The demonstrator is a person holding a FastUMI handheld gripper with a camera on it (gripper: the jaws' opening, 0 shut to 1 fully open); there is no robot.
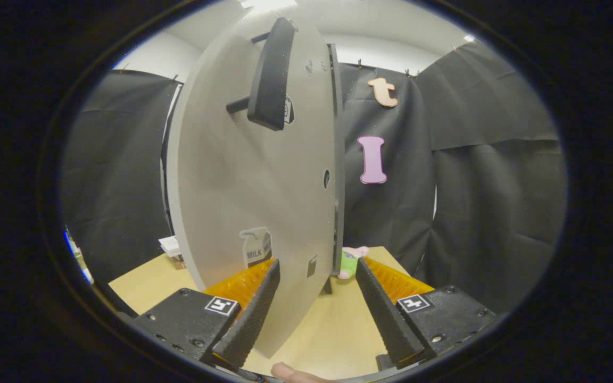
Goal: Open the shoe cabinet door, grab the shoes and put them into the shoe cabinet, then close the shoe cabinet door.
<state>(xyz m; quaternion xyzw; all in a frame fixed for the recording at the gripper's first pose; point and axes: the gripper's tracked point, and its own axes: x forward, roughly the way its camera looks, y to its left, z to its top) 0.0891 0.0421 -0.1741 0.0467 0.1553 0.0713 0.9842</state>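
two fingers of the gripper (317,298) stand well apart, and the lower edge of the cabinet door (242,181) hangs down between them, nearer the left finger (256,308) than the right finger (383,314). neither finger presses on the door as far as i can tell; the left one looks just beside or partly behind the panel, but whether it touches is unclear, and the tongs have hold of nothing. the door is a pale grey board seen almost edge-on, swung out toward the gripper, with its dark edge strip (337,170) running down the right side. high on its face sits a long dark handle (270,74) standing off the panel on two short posts. low on the panel is a small milk-carton sticker (256,247), and a small round hole (326,178) shows near the edge strip. the door stands over a light wooden tabletop (333,330). beyond the fingers, just past the door's edge and on the table, lies a small green and pink thing (350,261), too small and too hidden to say whether it is a shoe. at the far left corner of the table rests a small white and brown object (172,248) i cannot make out. a fingertip (291,373) of the person shows at the near edge, below the fingers.
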